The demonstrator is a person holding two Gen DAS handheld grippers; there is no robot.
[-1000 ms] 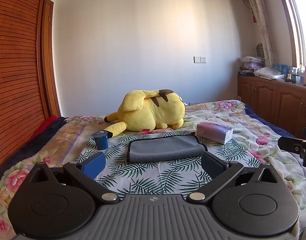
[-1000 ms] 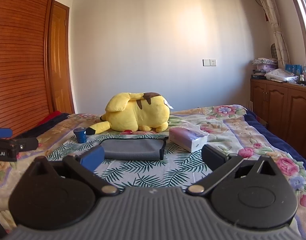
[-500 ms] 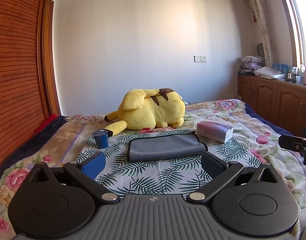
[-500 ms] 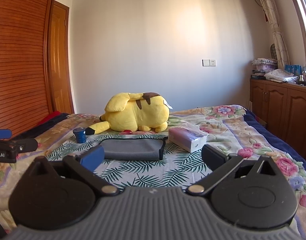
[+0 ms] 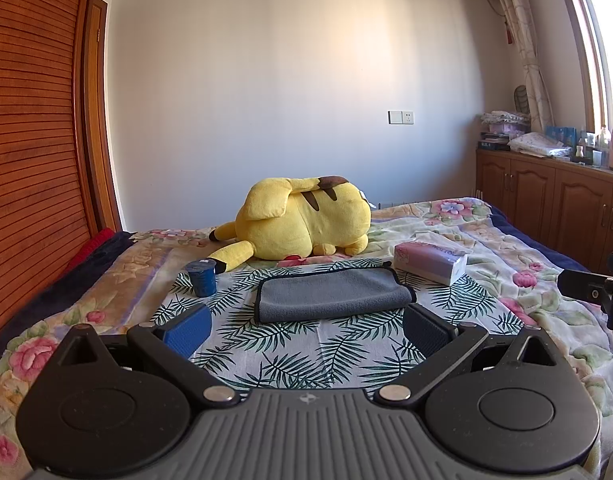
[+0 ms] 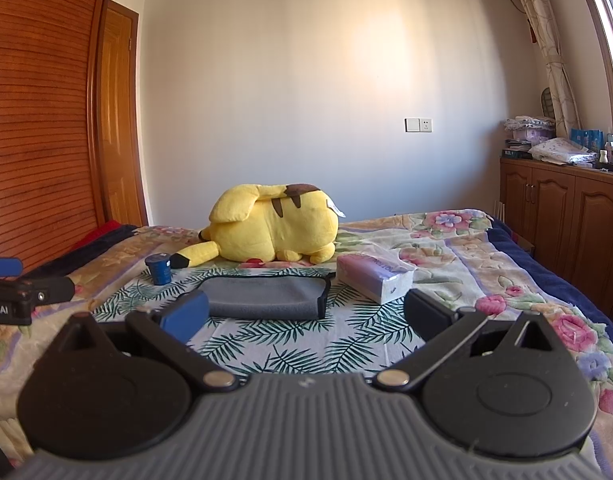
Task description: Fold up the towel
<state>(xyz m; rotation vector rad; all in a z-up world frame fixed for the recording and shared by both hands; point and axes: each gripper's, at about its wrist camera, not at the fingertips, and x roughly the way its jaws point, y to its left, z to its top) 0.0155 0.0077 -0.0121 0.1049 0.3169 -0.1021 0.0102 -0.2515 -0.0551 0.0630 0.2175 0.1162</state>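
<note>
Bed point(image 5: 506, 240) holds folded towel point(image 5: 330, 294), its layers indistinct

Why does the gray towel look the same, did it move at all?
No. The gray towel lies between the blue cup and the tissue pack, same as before.

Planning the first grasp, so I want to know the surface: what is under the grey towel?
The grey towel lies flat on a white palm-leaf print cloth spread over the floral bedspread. Whatever is directly beneath the towel is covered.
</note>
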